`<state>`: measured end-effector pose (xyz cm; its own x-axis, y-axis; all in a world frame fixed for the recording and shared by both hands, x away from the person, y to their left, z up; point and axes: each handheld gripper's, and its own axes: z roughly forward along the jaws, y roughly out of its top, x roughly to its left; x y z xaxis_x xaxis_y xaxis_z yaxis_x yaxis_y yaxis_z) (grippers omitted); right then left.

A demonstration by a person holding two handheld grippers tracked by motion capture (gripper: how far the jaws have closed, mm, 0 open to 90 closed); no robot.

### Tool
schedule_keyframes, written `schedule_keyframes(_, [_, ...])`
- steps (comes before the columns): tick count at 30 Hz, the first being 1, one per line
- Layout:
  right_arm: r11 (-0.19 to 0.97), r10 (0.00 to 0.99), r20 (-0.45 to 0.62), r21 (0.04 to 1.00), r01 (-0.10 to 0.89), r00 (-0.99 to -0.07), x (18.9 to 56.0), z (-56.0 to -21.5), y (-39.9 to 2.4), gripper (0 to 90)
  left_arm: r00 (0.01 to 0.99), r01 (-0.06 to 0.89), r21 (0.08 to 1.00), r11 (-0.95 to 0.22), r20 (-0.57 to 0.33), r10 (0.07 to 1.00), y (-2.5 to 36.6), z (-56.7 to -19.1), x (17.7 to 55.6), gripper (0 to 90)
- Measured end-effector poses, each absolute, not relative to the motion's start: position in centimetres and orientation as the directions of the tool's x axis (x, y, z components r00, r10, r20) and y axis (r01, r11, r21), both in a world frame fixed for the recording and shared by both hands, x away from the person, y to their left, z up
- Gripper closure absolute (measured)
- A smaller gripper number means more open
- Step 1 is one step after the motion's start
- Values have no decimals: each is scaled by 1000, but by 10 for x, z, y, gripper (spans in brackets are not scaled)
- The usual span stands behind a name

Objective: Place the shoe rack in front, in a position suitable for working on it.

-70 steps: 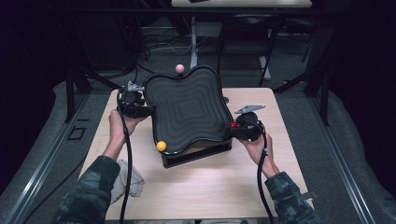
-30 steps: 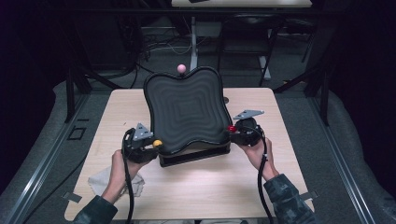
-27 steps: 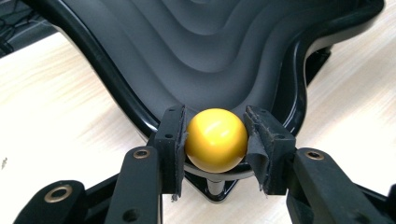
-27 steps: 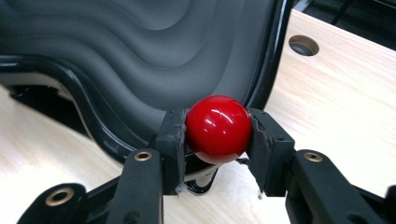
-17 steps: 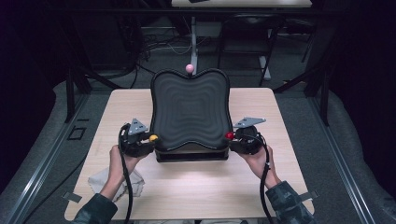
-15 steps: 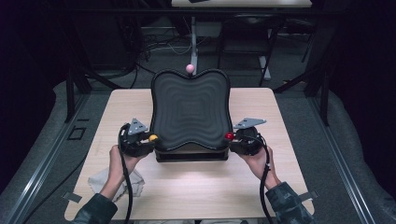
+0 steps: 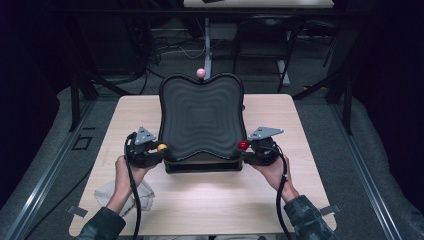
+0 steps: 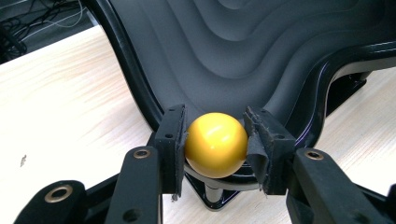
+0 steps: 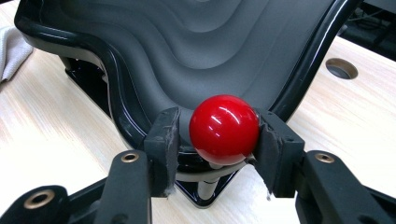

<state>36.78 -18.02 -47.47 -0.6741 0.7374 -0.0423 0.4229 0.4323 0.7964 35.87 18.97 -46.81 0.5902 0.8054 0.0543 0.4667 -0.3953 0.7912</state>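
My left gripper (image 8: 217, 147) clamps the yellow ball (image 8: 216, 144) at the tray's (image 7: 202, 112) near left corner. My right gripper (image 9: 215, 140) has just been opening: a gap shows beside the red ball (image 9: 224, 129), so I judge that corner could slip. The high view adds the pink ball (image 7: 200, 73) on the far rim.

Left hand-held gripper (image 7: 150, 152): we keep its pads pressed together, forearm low.
Right hand-held gripper (image 7: 255, 152): our jaws just opening, left pad clear.
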Motion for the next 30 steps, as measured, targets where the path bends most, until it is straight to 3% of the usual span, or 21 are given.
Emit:
schedule_keyframes(5, [432, 721, -54, 814, 388, -691, 372, -473, -177, 511, 595, 469, 789, -397, 51, 802, 192, -468, 359, 600])
schedule_keyframes(10, [436, 730, -58, 807, 398, -681, 375, -474, -172, 589, 594, 471, 787, -399, 52, 803, 194, -468, 359, 600])
schedule_keyframes(30, [429, 703, -35, 818, 384, -710, 363, -476, -156, 600, 566, 494, 781, -381, 44, 823, 211, -467, 345, 600])
